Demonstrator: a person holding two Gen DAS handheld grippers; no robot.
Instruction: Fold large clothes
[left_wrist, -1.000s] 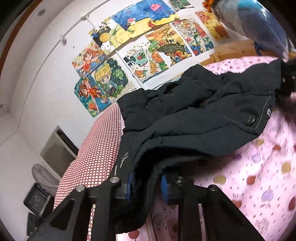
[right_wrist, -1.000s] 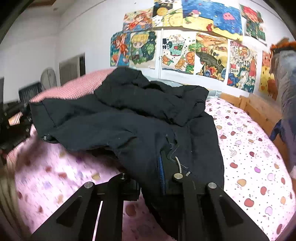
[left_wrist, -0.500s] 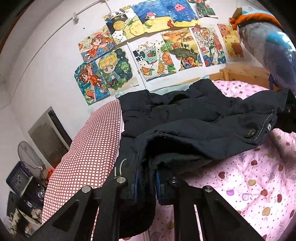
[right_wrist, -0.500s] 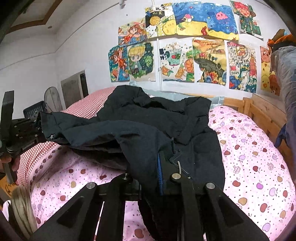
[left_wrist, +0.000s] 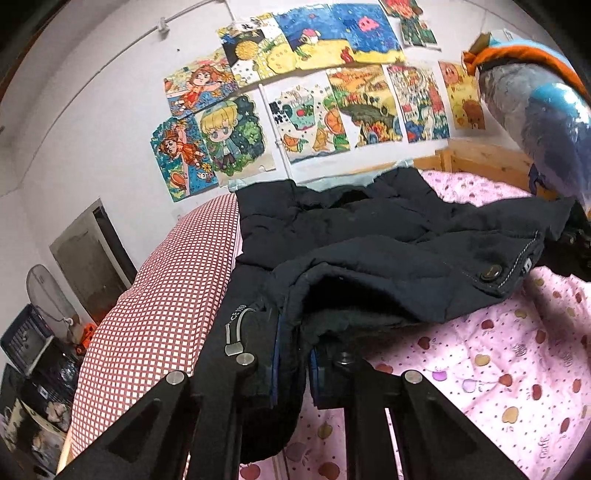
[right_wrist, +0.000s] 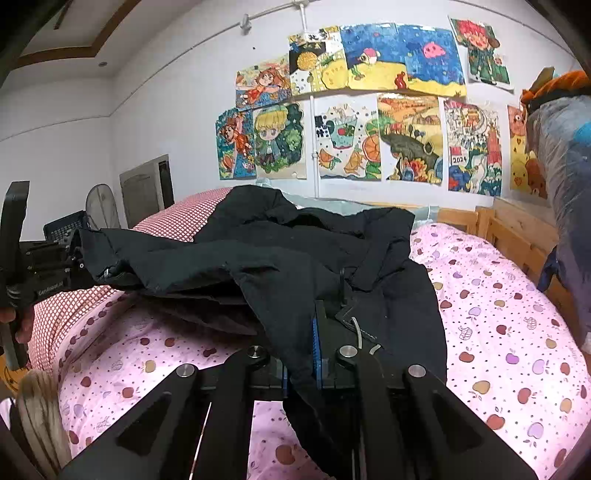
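A large black padded jacket (left_wrist: 369, 254) lies across a bed with a pink heart-print sheet (left_wrist: 517, 350). My left gripper (left_wrist: 293, 354) is shut on the jacket's lower hem and holds it above the sheet. My right gripper (right_wrist: 301, 354) is shut on the opposite corner of the jacket (right_wrist: 280, 258), also lifted. The cloth hangs stretched between the two grippers, with the collar end resting toward the wall. The left gripper also shows at the left edge of the right wrist view (right_wrist: 79, 254), and the right gripper at the right edge of the left wrist view (left_wrist: 565, 240).
A red-checked quilt (left_wrist: 166, 295) lies along the left side of the bed. A wooden bed frame (right_wrist: 517, 229) borders the far right. A bagged bundle (left_wrist: 539, 122) hangs at the right. Drawings cover the wall (right_wrist: 369, 110). A fan (right_wrist: 101, 206) and crates stand beyond the bed.
Both grippers have risen and tilted up with the jacket, lifting its lower edge higher off the sheet. The left jaws closed tighter on the hem.
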